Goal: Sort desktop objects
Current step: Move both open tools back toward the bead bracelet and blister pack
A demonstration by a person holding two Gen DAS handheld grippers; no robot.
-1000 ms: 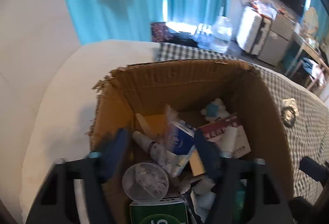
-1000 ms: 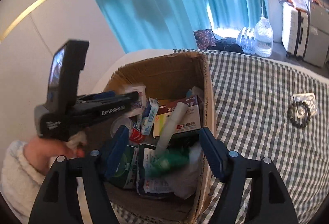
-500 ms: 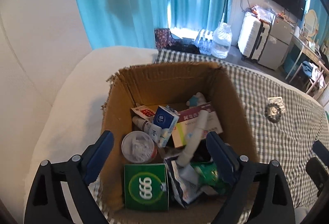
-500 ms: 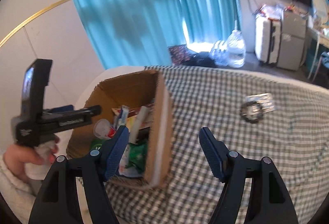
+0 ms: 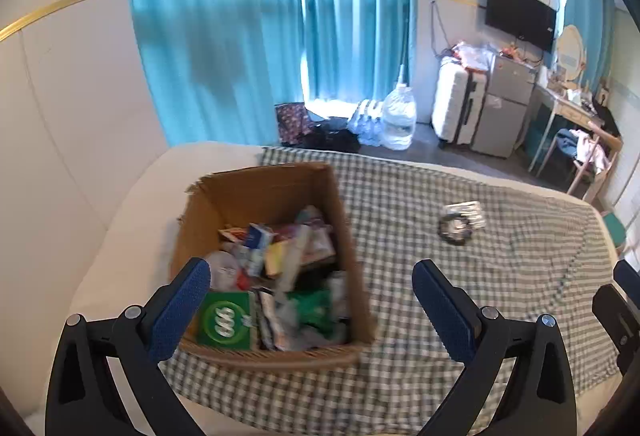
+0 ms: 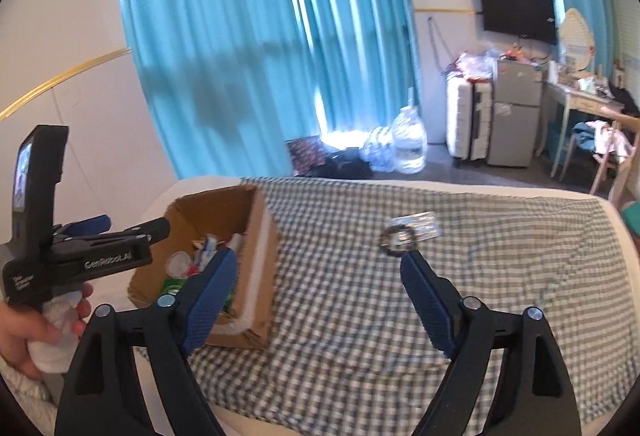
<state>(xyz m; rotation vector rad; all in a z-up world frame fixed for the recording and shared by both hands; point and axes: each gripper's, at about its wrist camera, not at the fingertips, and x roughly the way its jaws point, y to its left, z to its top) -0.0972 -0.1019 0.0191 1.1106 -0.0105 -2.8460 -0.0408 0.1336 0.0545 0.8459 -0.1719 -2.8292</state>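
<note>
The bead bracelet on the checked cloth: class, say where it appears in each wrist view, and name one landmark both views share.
Left wrist view: the bead bracelet lies right of centre, well to the right of the cardboard box.
Right wrist view: the bracelet sits near centre, just above the right finger's tip.
Shared landmark: the cardboard box, left of the bracelet in both.

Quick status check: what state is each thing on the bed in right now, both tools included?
Brown cardboard box: open-topped, upright, full of small packets.
Green carton marked 666: lying flat in the box's near corner.
Dark bead bracelet: loose on the cloth, outside the box.
Clear plastic packet: beside the bracelet, touching it.
Green-and-white checked cloth: spread out, slightly wrinkled.
Left tool: opening, empty.
Right tool: opening, empty.
</note>
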